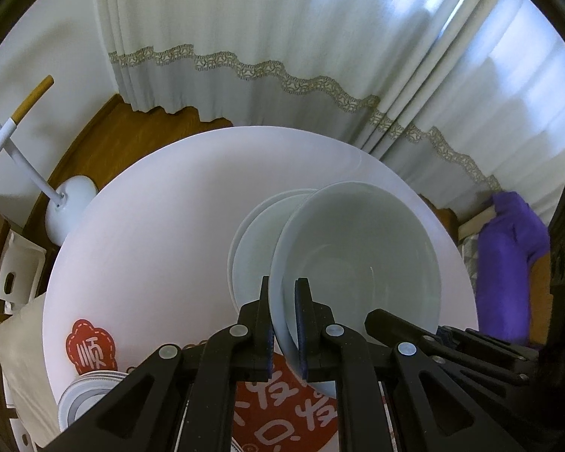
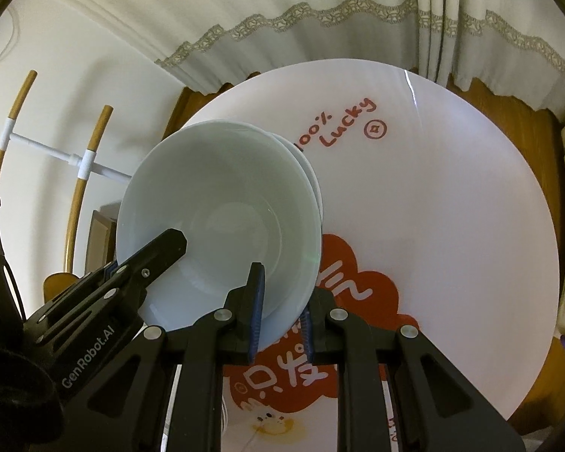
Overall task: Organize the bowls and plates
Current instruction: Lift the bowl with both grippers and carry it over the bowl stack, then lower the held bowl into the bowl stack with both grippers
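Note:
A pale blue-white bowl (image 1: 361, 260) is held between both grippers above a round white table (image 1: 150, 226). My left gripper (image 1: 284, 324) is shut on the bowl's near rim. My right gripper (image 2: 280, 309) is shut on the opposite rim of the same bowl (image 2: 222, 218). Beneath the bowl lie stacked white plates or bowls (image 1: 252, 248), also seen in the right wrist view (image 2: 309, 173). The right gripper's fingers (image 1: 395, 324) show in the left wrist view; the left gripper's fingers (image 2: 158, 252) show in the right wrist view.
The table carries red printed decals (image 2: 350, 271) and the text "100% Lucky". A striped-rim plate (image 1: 86, 391) sits at the table's near left edge. A white lamp base (image 1: 69, 207), a wooden-and-white rack (image 2: 83, 158), white curtains (image 1: 282, 56) and a purple cloth (image 1: 508, 256) surround the table.

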Tool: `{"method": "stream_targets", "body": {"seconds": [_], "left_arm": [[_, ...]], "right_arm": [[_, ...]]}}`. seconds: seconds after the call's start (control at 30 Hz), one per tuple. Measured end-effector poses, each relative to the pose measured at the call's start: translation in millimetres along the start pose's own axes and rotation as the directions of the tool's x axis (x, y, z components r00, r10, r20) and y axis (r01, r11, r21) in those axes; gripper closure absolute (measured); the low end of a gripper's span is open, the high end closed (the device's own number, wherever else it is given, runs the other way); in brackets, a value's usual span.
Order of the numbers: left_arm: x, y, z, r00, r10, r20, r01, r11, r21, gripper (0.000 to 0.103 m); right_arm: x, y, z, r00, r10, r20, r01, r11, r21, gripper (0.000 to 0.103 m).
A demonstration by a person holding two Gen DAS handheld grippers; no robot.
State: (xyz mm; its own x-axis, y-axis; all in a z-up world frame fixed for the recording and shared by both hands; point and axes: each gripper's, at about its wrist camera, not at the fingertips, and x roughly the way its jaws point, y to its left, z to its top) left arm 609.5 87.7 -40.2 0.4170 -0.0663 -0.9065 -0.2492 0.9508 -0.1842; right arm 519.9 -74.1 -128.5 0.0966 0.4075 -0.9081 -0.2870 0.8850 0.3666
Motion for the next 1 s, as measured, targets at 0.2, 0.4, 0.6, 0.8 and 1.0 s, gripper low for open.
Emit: {"method": "stream_targets", "body": {"seconds": [0.2,0.4,0.6,0.8,1.0], "left_arm": [[8.6,2.2,6.2,1.0,-0.01,-0.011,0.01,1.0,0.002,0.096],[14.9,5.9,4.7,1.0,-0.015,-0.02,0.015,1.0,-0.007,0.096],[21.9,11.8,7.6,0.999,-0.025,-0.035,0.024,0.999,-0.027,0.096],[29.5,13.0,12.5,0.999,-0.022,-0.045,0.021,1.0,-0.023,0.095],[36.5,13.0,12.0,0.998,-0.028,-0.048,0.026,0.999,-0.028,0.096]], "right_arm": [[0.2,-1.8,0.9,1.0,-0.014,-0.013,0.014,0.999,0.034,0.086],[1.1,-7.6,1.5,0.999,-0.003,-0.032,0.005,0.997,0.074,0.086],[-1.2,-13.3,1.5,0.998,0.043,-0.054,-0.035,0.99,0.134,0.086],[-1.3,-11.9,0.9,0.997,0.044,-0.059,-0.034,0.987,0.156,0.083],[-1.9,-13.3,0.6,0.998,0.041,-0.055,-0.031,0.984,0.176,0.083]]}}
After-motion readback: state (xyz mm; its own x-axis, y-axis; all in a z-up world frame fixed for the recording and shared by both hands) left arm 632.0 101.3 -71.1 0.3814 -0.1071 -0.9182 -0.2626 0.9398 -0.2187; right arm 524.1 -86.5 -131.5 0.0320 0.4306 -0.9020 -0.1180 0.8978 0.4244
